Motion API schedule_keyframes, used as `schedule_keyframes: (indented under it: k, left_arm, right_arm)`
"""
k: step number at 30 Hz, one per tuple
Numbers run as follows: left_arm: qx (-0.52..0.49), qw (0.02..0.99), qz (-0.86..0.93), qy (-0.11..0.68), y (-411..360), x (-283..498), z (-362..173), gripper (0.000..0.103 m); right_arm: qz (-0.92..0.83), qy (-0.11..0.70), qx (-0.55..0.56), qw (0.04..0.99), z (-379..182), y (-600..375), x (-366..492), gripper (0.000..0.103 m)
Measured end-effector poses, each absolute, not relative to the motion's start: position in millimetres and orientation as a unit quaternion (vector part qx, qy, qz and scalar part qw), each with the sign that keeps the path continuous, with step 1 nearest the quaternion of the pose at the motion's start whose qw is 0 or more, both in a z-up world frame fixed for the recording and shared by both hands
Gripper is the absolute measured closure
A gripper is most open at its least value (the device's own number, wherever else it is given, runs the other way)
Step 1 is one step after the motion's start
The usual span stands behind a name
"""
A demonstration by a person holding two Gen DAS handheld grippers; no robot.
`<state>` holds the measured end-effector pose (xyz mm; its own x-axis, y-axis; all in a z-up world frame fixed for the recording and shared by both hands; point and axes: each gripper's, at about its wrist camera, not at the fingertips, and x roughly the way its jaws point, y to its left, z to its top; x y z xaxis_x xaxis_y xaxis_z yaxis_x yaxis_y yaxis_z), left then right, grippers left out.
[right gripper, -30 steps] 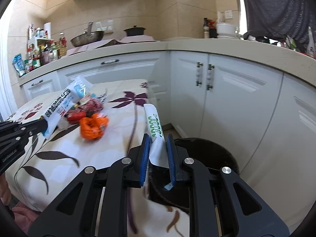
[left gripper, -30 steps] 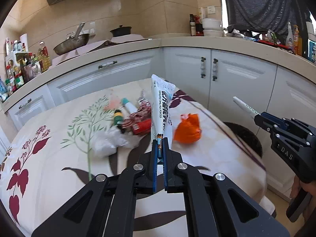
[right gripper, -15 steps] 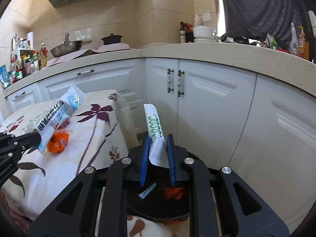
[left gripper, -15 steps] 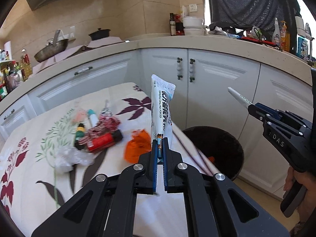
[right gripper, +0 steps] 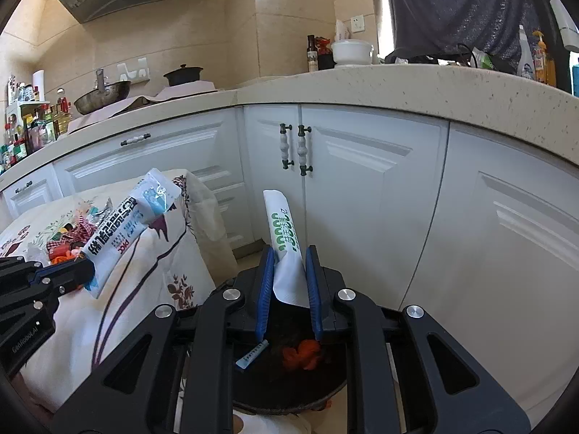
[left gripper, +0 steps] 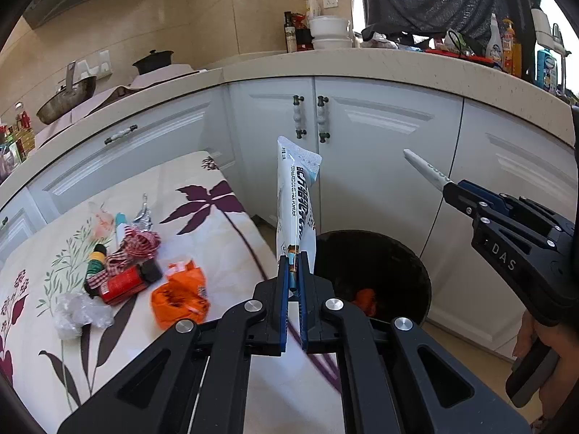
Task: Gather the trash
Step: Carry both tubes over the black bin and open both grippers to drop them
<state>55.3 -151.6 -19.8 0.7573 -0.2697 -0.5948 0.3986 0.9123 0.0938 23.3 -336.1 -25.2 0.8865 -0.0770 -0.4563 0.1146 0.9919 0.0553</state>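
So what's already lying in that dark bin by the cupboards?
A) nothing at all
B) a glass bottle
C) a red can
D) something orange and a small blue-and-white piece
D: the right wrist view shows an orange scrap and a small blue-and-white piece inside the bin.

A bin [left gripper: 383,253] is placed on the floor between the right edge of a cloth-covered table [left gripper: 224,217] and the cabinet doors [left gripper: 380,152]. Scraps [right gripper: 302,356] are seen inside it. A cluster of litter [left gripper: 126,271] is found on the tabletop, left of the bin. A counter [left gripper: 398,68] runs above the cabinets, with a pan [left gripper: 67,97] set on its left stretch.
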Motion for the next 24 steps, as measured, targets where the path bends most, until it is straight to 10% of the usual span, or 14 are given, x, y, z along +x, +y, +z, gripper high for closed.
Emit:
schedule_keyframes:
  k: [18, 24]
  left_arm:
    - [0.105, 0.925, -0.181, 0.319, -177.8, 79.9, -31.9, 0.096]
    - [0.109, 0.923, -0.178, 0.322, -185.4, 86.9, -35.3, 0.080]
  right_arm:
    - [-0.056, 0.254, 0.049, 0.964, -44.1, -348.2, 51.9, 0.085]
    - [-0.058, 0.267, 0.055, 0.960, -54.7, -351.8, 64.6, 0.073]
